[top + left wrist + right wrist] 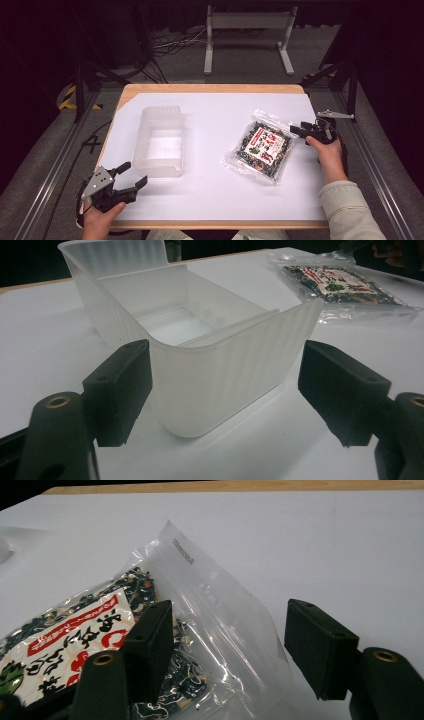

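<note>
Left gripper [132,176]: sat at the near left corner of the table [210,200], jaws spread wide and holding nothing; in the left gripper view [222,385] they framed the near corner of the bin without touching it.

Plastic bin [160,141]: translucent and empty, it stood just beyond the left gripper on the left half of the white sheet, its long axis running away from the person; the near rounded corner [200,385] faced the open jaws.

Snack bag [260,146]: a clear sealed pouch of dark mix with a red and white label, it lay flat on the right half of the table, well apart from the bin, its long axis tilted from near left to far right.

Right gripper [300,131]: rested at the bag's far right end, jaws parted wide with nothing clamped; in the right gripper view [230,650] the bag's clear sealed edge [215,610] lay between the jaws, one jaw over the printed part, the other over bare table.

Deciding relation: the bag's free end pointed straight at the right gripper, which was far nearer to it than the left; the bin lay to the bag's left, across open table.

Judgement: the next move probably called for the right jaws to close on that thin edge, then carry the bag leftward to the bin.

Risk: the slick film could slip from a shallow pinch.
</note>
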{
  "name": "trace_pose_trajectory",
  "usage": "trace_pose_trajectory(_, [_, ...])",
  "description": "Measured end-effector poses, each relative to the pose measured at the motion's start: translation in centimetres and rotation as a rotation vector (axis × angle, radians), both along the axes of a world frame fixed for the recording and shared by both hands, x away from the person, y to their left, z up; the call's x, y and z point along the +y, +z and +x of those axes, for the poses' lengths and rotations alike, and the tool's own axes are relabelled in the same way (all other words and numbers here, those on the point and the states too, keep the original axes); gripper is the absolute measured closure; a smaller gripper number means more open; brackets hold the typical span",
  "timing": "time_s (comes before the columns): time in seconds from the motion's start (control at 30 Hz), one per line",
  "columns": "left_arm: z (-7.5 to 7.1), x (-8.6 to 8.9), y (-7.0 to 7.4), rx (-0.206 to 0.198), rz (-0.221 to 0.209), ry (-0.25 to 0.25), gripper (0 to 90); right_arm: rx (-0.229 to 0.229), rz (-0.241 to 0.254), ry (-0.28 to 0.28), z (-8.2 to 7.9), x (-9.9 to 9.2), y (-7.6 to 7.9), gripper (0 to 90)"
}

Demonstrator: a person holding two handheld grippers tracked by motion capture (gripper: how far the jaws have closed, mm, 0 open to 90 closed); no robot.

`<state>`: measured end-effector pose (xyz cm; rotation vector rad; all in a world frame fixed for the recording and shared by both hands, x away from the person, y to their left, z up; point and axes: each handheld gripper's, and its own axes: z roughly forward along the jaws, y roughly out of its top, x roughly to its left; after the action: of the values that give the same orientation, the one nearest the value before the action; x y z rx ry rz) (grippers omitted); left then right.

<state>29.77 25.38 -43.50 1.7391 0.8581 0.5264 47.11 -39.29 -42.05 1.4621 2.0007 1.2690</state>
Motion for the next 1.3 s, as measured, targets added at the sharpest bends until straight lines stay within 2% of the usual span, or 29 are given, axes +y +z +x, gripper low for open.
trace_pose_trajectory(0.13, [0.0,0.0,0.0,0.001,0.004,0.001,22.8,0.037,0.007,0.004,0.3,-0.1,-0.6,36.0])
trace_pose_trajectory(0.27, [0.0,0.0,0.0,0.004,0.004,0.001,22.7,0.045,0.006,0.015,0.5,0.1,-1.0,35.1])
trace_pose_trajectory(0.33, [0.0,0.0,-0.1,0.004,0.003,0.002,22.7,0.063,0.028,0.016,0.7,0.0,-1.2,34.9])
trace_pose_trajectory(0.47, [0.0,-0.1,-0.1,0.007,0.007,0.0,22.7,0.106,0.038,0.038,0.9,0.2,-1.7,35.1])
trace_pose_trajectory(0.6, [0.0,-0.1,-0.1,0.006,0.008,0.001,22.7,0.126,0.052,0.043,1.0,0.3,-2.0,37.1])
trace_pose_trajectory(0.87, [0.0,-0.1,0.0,0.009,0.008,0.001,22.6,0.135,0.07,0.034,0.9,0.2,-2.0,51.6])
trace_pose_trajectory(1.0, [0.0,-0.1,0.0,0.007,0.01,0.003,23.3,0.16,0.094,0.036,0.9,0.0,-2.0,61.1])
trace_pose_trajectory(1.07, [0.0,-0.1,0.1,0.007,0.009,0.003,23.6,0.154,0.07,0.03,0.8,0.0,-1.8,68.4])
trace_pose_trajectory(1.17, [-0.2,-0.2,0.3,0.003,0.019,0.006,23.7,0.151,0.03,0.036,0.6,0.4,-1.5,73.9])
trace_pose_trajectory(1.3, [-0.4,-0.5,0.5,-0.007,0.04,0.003,23.1,0.15,-0.002,0.044,0.5,0.8,-1.3,77.6])
